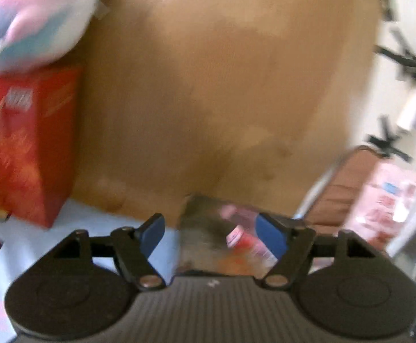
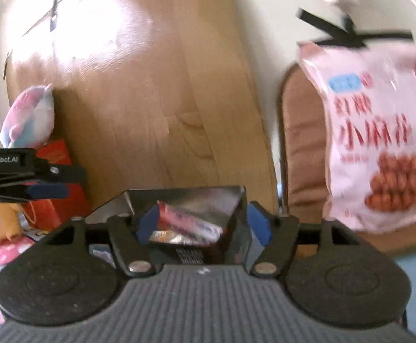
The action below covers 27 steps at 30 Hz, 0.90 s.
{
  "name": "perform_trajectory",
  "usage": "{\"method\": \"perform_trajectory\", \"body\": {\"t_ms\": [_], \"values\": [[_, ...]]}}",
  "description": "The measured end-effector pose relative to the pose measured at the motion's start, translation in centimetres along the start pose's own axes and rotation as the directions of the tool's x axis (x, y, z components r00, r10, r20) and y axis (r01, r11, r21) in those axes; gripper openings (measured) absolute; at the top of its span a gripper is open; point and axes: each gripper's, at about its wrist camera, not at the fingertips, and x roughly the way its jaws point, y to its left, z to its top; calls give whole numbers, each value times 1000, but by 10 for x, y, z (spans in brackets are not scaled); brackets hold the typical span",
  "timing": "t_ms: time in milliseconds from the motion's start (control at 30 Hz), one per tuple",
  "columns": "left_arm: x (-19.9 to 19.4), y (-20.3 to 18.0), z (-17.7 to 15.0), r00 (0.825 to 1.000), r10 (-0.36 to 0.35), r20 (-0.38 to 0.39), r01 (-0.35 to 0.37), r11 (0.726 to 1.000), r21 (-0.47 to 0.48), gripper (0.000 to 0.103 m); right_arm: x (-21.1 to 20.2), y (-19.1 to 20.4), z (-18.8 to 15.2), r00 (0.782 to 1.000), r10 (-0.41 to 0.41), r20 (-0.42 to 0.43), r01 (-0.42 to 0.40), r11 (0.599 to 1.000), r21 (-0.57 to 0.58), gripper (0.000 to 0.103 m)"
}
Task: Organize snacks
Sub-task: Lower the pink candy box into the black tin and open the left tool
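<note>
Daylit, motion-blurred, glare on wood

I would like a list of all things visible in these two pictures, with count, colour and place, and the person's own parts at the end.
wooden board: one, light brown, upright behind everything
open snack box: one, silvery inside, just ahead of the right claw, with wrapped snacks inside
snack bag: one, pink-white with red print, at right on the chair
chair cushion: one, brown, behind the snack bag
red box: one, red, left of the board
plush toy: one, pink, blue and white, above the red box
left claw: one, black with blue pads, open
right claw: one, black with blue pads, open, one pad inside the box, one outside
</note>
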Motion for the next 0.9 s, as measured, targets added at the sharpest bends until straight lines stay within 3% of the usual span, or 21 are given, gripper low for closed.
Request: {"method": "perform_trajectory", "body": {"t_ms": [100, 233, 333, 633, 733, 800, 900], "values": [[21, 9, -4, 997, -18, -73, 16, 999, -29, 72, 11, -3, -6, 997, 53, -59, -50, 998, 49, 73], [44, -1, -17, 985, -44, -165, 42, 999, -15, 68, 30, 8, -16, 991, 49, -122, -48, 999, 13, 75], [39, -12, -24, 988, -13, -153, 16, 1000, 18, 71, 34, 15, -20, 988, 66, -136, -64, 998, 18, 77], [18, -7, -25, 984, -35, -174, 37, 999, 8, 77, 16, 22, -23, 987, 59, -147, -60, 998, 0, 79], [-12, 6, -20, 992, -42, -115, 41, 999, -15, 77, 1, 18, -19, 993, 34, -115, -35, 999, -2, 78], [-37, 21, -22, 995, -46, -86, 41, 998, -48, 77, -18, 7, -16, 995, 35, -97, -30, 998, 55, 78], [-69, 43, -36, 990, -100, -101, 91, 991, -95, 77, -48, -5, -21, 985, 133, -108, -112, 978, 177, 75]]}}
